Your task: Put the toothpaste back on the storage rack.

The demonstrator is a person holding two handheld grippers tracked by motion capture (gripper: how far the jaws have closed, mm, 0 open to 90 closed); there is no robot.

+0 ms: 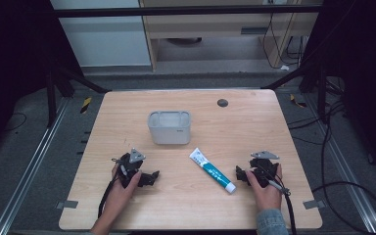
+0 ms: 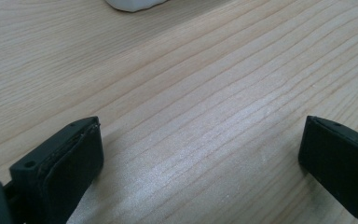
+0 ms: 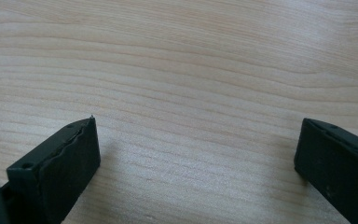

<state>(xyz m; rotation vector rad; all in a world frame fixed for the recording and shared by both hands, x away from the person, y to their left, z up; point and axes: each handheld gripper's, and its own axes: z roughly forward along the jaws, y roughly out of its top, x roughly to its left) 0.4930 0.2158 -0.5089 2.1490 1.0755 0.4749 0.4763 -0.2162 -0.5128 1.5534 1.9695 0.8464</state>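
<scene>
Seen from the high view: a pale wooden worktop (image 1: 127,112), square with rounded corners, carrying three things. Near the middle, a little towards the far edge, a grey rectangular plastic container (image 1: 169,127), open at the top, upright. Nearer the person and to the right of centre, a white toothpaste tube with teal lettering (image 1: 212,170), flat on the wood, lying slantwise with its cap end towards the near right. Close to the far edge, a small dark round disc (image 1: 222,103) set in the board.

At the near left, the left gripper (image 1: 149,178), black with a grey three-cornered plate on top, held in a hand resting on the wood, pointing right towards the tube but well apart from it. At the near right, the right gripper (image 1: 238,175), likewise held low in a hand, pointing left, its tip just beside the tube's cap end without touching.

In the left gripper view, jaws spread wide with bare wood grain between them, gripping nothing; a white rounded edge at the top border. In the right gripper view, jaws just as widely parted, bare wood between them too, nothing held.
</scene>
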